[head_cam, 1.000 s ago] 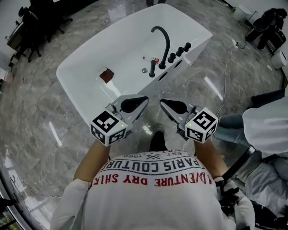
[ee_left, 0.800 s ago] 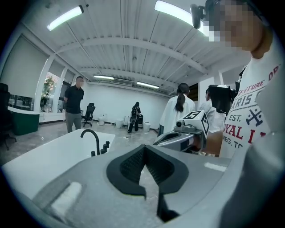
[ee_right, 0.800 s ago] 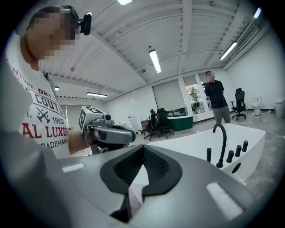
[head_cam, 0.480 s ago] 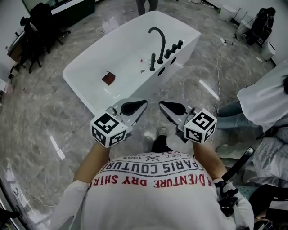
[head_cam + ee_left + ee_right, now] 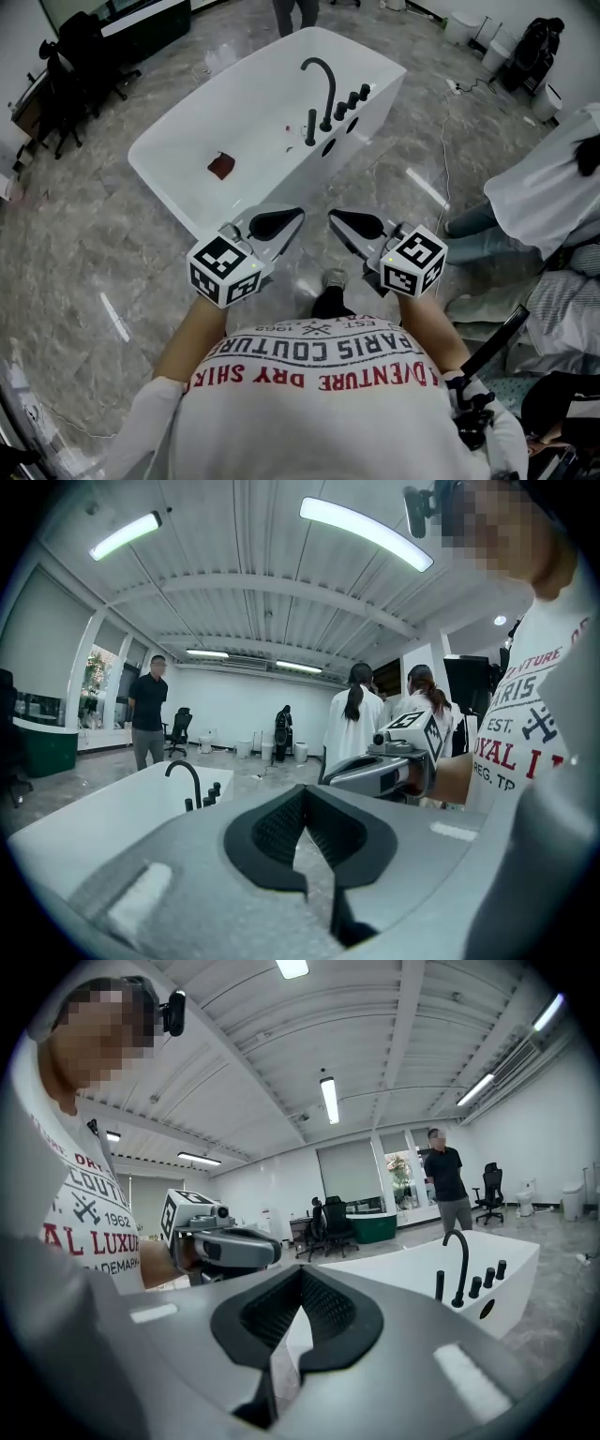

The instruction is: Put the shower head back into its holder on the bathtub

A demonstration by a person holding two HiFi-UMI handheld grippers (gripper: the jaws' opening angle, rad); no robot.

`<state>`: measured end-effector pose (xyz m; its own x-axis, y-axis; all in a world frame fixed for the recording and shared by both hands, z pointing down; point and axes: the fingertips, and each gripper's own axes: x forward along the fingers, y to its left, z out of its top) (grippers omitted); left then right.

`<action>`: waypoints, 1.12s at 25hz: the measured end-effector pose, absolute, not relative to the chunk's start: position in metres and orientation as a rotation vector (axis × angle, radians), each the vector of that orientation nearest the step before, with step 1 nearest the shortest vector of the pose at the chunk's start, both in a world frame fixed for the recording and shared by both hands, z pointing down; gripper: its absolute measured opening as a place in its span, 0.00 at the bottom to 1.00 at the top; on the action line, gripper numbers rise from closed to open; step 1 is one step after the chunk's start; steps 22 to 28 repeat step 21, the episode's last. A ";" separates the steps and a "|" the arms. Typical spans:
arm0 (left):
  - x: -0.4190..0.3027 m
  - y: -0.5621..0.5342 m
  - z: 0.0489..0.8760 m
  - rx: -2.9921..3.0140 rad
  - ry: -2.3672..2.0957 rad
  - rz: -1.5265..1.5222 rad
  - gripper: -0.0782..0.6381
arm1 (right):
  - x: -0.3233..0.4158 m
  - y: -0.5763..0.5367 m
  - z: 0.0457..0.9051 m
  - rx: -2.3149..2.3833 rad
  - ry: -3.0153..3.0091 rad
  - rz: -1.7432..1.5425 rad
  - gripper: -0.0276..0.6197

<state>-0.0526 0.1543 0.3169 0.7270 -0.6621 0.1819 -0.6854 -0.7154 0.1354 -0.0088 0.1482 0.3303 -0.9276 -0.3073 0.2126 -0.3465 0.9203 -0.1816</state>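
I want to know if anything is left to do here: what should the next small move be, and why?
Probably just lower both grippers. The left gripper and right gripper are shut and empty, short of the bathtub, and a slim black piece, seemingly the shower head, stands upright beside the spout on the rim.

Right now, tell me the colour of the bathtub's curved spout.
Black spout, clearest in head view.
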 end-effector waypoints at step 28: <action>-0.051 0.174 0.312 2.757 -1.061 0.164 0.11 | 0.000 0.169 0.325 0.527 -2.889 0.322 0.05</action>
